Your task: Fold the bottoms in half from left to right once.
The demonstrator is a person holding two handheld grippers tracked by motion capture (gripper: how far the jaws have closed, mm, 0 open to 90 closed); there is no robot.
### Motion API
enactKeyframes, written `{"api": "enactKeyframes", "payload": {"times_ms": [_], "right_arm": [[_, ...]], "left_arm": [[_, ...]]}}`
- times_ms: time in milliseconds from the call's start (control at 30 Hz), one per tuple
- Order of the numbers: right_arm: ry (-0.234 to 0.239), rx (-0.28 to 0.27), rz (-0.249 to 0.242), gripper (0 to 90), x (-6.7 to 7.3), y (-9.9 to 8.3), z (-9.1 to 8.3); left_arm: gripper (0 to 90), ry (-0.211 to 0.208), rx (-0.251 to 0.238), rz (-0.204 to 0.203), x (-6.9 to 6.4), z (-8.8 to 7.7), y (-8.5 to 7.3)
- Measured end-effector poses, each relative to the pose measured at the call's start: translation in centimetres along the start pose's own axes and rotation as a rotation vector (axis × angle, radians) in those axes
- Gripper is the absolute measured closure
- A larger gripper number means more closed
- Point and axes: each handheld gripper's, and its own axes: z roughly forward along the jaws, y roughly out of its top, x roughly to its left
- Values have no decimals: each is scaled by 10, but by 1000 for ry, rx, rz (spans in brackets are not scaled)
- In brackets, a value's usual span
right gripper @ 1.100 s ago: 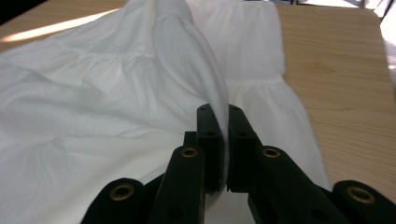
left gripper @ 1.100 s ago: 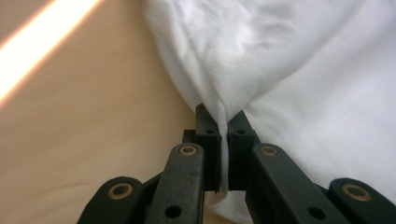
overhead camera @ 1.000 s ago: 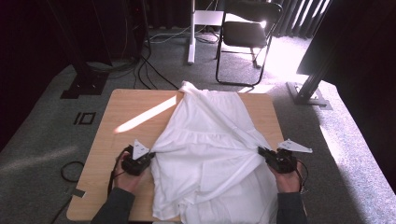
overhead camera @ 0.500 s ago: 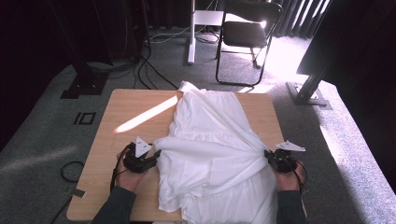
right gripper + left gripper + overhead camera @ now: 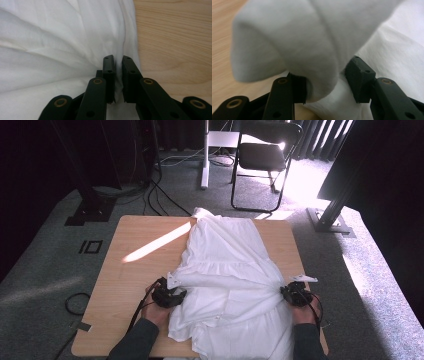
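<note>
A white garment [image 5: 225, 265] lies spread along the wooden table [image 5: 135, 275], and its near hem hangs over the front edge. My left gripper [image 5: 176, 295] is at the garment's left edge. Its jaws have just been opening and then eased in slightly. They stand open, with a loose fold of the garment [image 5: 294, 37] draped between them [image 5: 325, 80]. My right gripper [image 5: 286, 292] is at the garment's right edge. In the right gripper view it [image 5: 118, 75] is shut on a bunched pinch of the white cloth [image 5: 50, 50], beside bare table [image 5: 175, 37].
A stripe of sunlight [image 5: 155, 245] crosses the bare left part of the table. Beyond the far edge stand a black chair [image 5: 265, 155] and a white post [image 5: 204, 165]. Cables [image 5: 160, 195] run over the grey carpet. A dark stand base [image 5: 330, 220] sits at the right.
Both hands have sunk toward the table and the garment has settled flatter. The left jaws have opened from shut, leaving the fold loose between them. The right gripper keeps its pinch.
</note>
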Motion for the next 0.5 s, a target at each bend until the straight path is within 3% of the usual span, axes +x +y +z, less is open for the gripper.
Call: {"api": "enactKeyframes", "payload": {"times_ms": [167, 300, 333, 400, 500], "right_arm": [[61, -13, -15, 827, 13, 9, 10], [109, -15, -39, 827, 28, 22, 22], [109, -15, -39, 827, 28, 22, 22], [116, -23, -64, 824, 37, 32, 32], [97, -11, -56, 808, 39, 43, 40]], "left_arm": [[577, 89, -1, -59, 30, 4, 0], [613, 181, 26, -64, 53, 7, 4], [625, 181, 26, -64, 53, 7, 4], [640, 200, 45, -94, 68, 10, 8], [647, 168, 39, -118, 74, 11, 9]]}}
